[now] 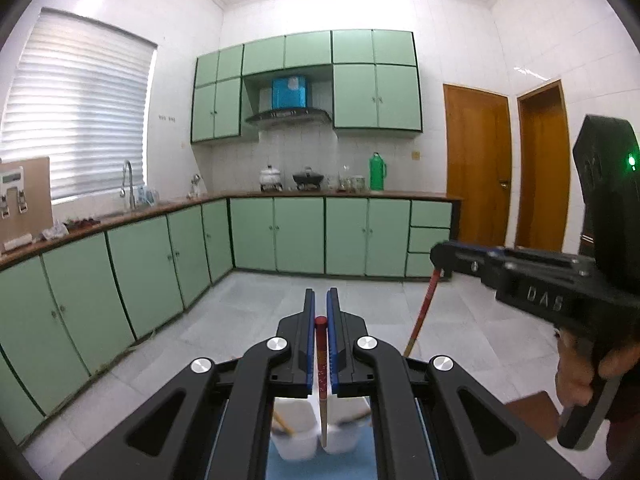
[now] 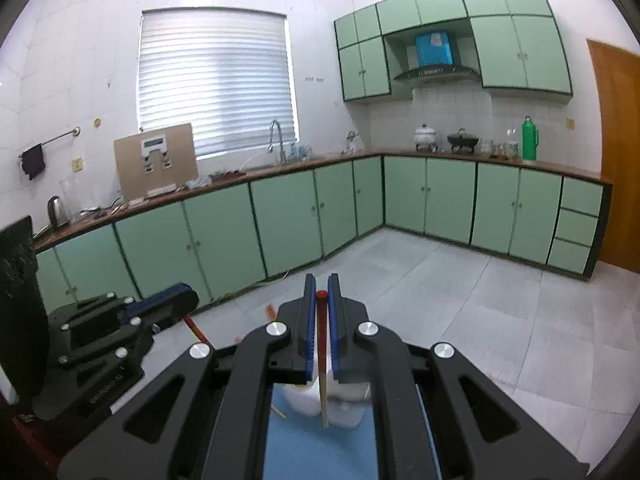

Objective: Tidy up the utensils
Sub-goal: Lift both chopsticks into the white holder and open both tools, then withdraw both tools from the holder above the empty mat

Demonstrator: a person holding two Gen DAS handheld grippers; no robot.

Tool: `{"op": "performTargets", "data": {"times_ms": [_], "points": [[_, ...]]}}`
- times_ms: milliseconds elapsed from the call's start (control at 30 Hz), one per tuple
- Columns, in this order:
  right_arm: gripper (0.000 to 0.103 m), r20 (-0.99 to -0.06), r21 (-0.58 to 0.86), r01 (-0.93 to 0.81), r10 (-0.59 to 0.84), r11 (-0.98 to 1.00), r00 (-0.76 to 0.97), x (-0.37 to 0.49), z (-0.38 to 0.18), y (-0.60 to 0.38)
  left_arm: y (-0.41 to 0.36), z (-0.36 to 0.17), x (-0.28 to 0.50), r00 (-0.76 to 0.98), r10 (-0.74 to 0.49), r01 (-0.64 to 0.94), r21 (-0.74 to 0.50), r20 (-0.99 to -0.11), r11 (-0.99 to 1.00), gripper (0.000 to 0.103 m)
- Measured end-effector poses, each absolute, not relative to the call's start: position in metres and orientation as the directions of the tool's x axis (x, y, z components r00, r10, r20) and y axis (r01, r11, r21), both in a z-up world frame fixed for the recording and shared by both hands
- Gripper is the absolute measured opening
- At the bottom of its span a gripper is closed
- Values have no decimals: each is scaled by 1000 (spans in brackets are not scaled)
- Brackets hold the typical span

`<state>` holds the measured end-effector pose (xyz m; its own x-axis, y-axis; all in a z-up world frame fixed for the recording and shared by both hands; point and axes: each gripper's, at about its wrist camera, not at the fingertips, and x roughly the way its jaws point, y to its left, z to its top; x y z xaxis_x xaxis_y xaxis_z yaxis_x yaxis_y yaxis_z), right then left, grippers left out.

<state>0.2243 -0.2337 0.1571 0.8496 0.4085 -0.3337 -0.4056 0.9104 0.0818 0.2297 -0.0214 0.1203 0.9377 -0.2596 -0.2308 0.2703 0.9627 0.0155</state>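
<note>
Left gripper [image 1: 321,312]: clamped on a red-topped chopstick [image 1: 321,364], pinched near its top.
Right gripper [image 2: 321,296]: likewise gripping a second chopstick [image 2: 321,344].
Handling: light, stiff, slippery (probably lacquered).
Below the tips: white containers [image 1: 300,436].

Each camera sits on its own tool and looks forward, close over the tips. Both see the green cupboards [image 1: 276,234] [image 2: 448,200], window and floor across the kitchen.

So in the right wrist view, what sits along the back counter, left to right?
Kettle → brown board → faucet → white pot → black wok → green thermos.
</note>
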Motion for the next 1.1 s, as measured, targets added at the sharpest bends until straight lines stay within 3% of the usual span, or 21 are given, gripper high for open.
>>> {"op": "performTargets", "data": {"times_ms": [233,667,733,833,867,933,1000,1100], "points": [[5,-334,81,-382,386,921,860,274,138,-228,-22,102,282,949,-227,238,25,-218,971,5],[6,-478,80,-378,368,922,798,320,53,-209,-18,16,343,893,-216,232,-7,-395,973,6],[9,-490,76,-375,362,924,793,318,47,-208,-15,11,344,886,-213,227,-15,-412,974,9],[23,-501,81,-352,343,933,795,311,42,-214,-8,9,331,887,-205,216,-21,-413,976,21],[34,-497,85,-344,339,935,799,308,44,-217,-6,11,326,890,-202,212,-21,-408,977,24],[43,-475,93,-323,328,942,817,298,49,-228,-2,16,310,900,-190,199,-18,-392,980,40],[65,-456,90,-293,302,952,838,287,54,-237,0,21,299,906,-183,191,-18,-382,981,52],[81,-417,90,-253,267,963,869,259,62,-252,4,25,271,914,-168,173,-18,-370,985,66]]}}
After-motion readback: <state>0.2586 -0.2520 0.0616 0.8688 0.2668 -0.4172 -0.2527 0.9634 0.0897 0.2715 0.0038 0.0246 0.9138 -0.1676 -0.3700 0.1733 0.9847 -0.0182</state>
